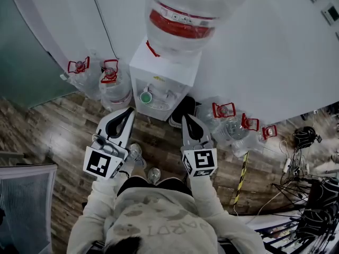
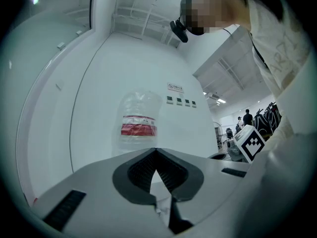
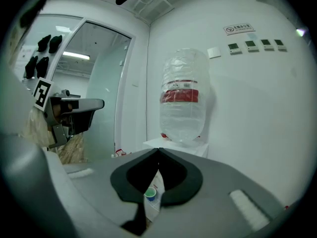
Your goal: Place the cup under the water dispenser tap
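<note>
Against a white wall [image 1: 265,52], seen from above, stands a white water dispenser [image 1: 161,81] with a large clear bottle [image 1: 183,17], banded by a red label, upended on top. The green cup [image 1: 146,97] sits in the dispenser's front recess, towards its left side, on the drip tray; whether it lies exactly beneath a spout cannot be made out. A person in a light sweatshirt [image 1: 159,221] stands facing the dispenser on a dark wooden floor [image 1: 53,136], holding a pair of tongs in each hand, both pointed at the machine and well short of it. The left gripper [image 1: 127,114] is clenched: in its own view the two jaw tips meet in a point with nothing between them, and the bottle shows beyond against the wall. The right gripper [image 1: 189,119] is clenched too, tips touching and empty; in its view the cup appears far off through the narrow slit below the meeting tips, apart from the jaws. Neither gripper touches the cup. Spare water bottles with red handles [image 1: 115,86] stand on the floor to either side of the dispenser, and a tangle of cables [image 1: 304,136] lies at the right edge.
</note>
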